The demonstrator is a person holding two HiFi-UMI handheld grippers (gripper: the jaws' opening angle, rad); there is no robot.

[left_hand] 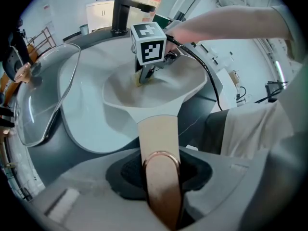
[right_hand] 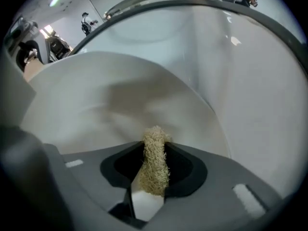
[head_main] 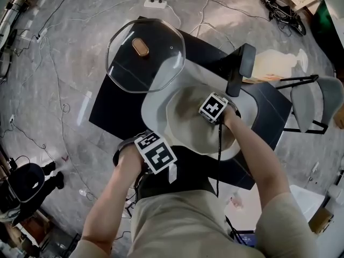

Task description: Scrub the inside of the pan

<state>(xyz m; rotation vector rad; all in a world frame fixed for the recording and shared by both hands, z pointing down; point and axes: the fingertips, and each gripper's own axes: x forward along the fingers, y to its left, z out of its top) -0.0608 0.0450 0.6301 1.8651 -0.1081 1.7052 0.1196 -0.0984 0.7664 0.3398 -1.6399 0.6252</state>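
A cream pan (head_main: 185, 128) sits tilted in the pale sink basin (head_main: 153, 109). Its beige handle (left_hand: 159, 134), tipped with a copper ring, runs between the jaws of my left gripper (left_hand: 161, 177), which is shut on it. My right gripper (head_main: 214, 117) points down into the pan's bowl (left_hand: 159, 90), shut on a straw-coloured fibrous scrubber (right_hand: 155, 160). The scrubber's tip (left_hand: 142, 77) is down at the pan's inner surface (right_hand: 96, 109); I cannot tell whether it touches. In the head view the marker cubes hide both sets of jaws.
A glass lid (head_main: 145, 55) with a wooden knob leans at the sink's far left (left_hand: 43, 100). A black faucet (head_main: 239, 69) rises behind the pan on the dark counter (head_main: 110, 106). A grey chair (head_main: 317, 101) stands at the right; cables and a power strip (head_main: 155, 4) lie on the floor.
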